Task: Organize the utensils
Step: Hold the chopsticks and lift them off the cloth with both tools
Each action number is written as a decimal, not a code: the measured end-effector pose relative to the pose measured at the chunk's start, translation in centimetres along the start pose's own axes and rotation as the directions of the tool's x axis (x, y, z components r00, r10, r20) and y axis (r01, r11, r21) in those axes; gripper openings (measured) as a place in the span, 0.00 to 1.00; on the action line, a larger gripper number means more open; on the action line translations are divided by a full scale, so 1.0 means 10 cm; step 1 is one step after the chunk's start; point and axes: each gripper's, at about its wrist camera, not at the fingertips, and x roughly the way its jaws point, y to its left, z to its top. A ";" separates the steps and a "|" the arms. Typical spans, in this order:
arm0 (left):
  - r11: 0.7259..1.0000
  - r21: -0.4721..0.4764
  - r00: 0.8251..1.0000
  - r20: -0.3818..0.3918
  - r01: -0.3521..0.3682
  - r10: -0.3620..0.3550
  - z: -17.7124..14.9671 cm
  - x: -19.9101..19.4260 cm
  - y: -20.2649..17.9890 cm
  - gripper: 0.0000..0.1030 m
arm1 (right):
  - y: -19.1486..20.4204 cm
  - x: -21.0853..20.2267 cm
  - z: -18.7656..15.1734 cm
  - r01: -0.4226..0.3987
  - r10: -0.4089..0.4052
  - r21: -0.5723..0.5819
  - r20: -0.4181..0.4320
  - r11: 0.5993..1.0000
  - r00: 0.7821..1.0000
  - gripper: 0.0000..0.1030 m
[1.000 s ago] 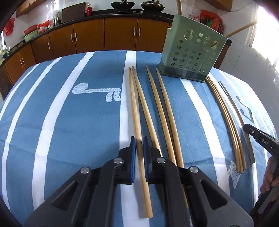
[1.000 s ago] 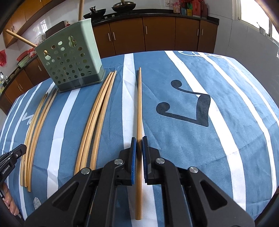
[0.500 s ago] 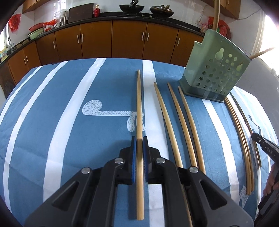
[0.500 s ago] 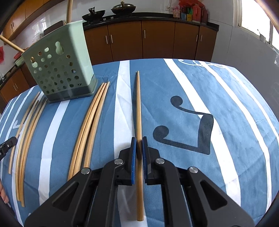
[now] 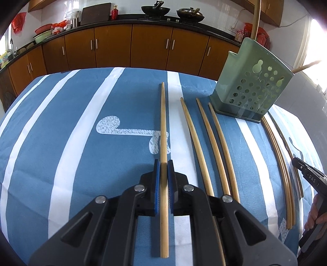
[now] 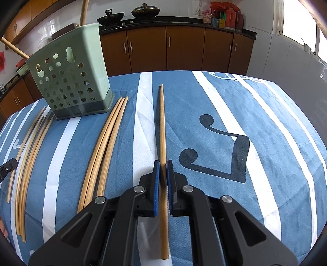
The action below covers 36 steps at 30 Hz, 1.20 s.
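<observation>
My left gripper (image 5: pixel 162 163) is shut on a bamboo chopstick (image 5: pixel 163 122) and holds it lifted above the blue striped cloth (image 5: pixel 71 133). Three loose chopsticks (image 5: pixel 206 139) lie to its right, and several more (image 5: pixel 280 155) lie past the green perforated utensil holder (image 5: pixel 253 90). My right gripper (image 6: pixel 162 163) is shut on another chopstick (image 6: pixel 162 122), also raised over the cloth (image 6: pixel 265 122). The holder (image 6: pixel 71 88) stands at the far left in the right wrist view, with three chopsticks (image 6: pixel 106 143) beside it and several more (image 6: pixel 28 147) farther left.
Two chopsticks stick out of the holder's top (image 5: pixel 256 18). Brown kitchen cabinets (image 5: pixel 130 47) under a black counter run behind the table. The right gripper's tip (image 5: pixel 306 174) shows at the right edge of the left wrist view. A window (image 6: pixel 302 20) is at the right.
My left gripper has lifted its chopstick off the cloth and away from the other three. My right gripper has raised its chopstick too. Both views have risen and tilted toward the cabinets.
</observation>
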 end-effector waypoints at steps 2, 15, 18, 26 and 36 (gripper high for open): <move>1.000 0.001 1.000 0.000 -0.002 0.002 0.00 0.00 0.00 0.10 | -0.01 0.00 0.00 -0.003 0.003 0.002 0.000 1.000 1.000 0.08; 1.000 -0.006 1.000 0.000 0.008 -0.008 0.00 -0.01 0.01 0.10 | -0.01 0.00 0.00 -0.003 0.003 0.003 -0.001 1.000 1.000 0.08; 1.000 -0.009 1.000 0.000 0.013 -0.013 0.00 -0.01 0.01 0.10 | -0.01 0.00 0.00 -0.004 0.004 0.004 -0.001 1.000 1.000 0.08; 0.999 -0.020 1.000 0.001 0.026 -0.026 0.00 -0.01 0.03 0.10 | -0.01 0.00 0.00 -0.005 0.005 0.005 -0.001 1.000 1.000 0.08; 1.000 0.016 1.000 -0.003 -0.003 0.003 -0.06 -0.07 -0.01 0.10 | -0.04 -0.08 -0.08 -0.018 0.018 0.006 -0.001 1.000 1.000 0.08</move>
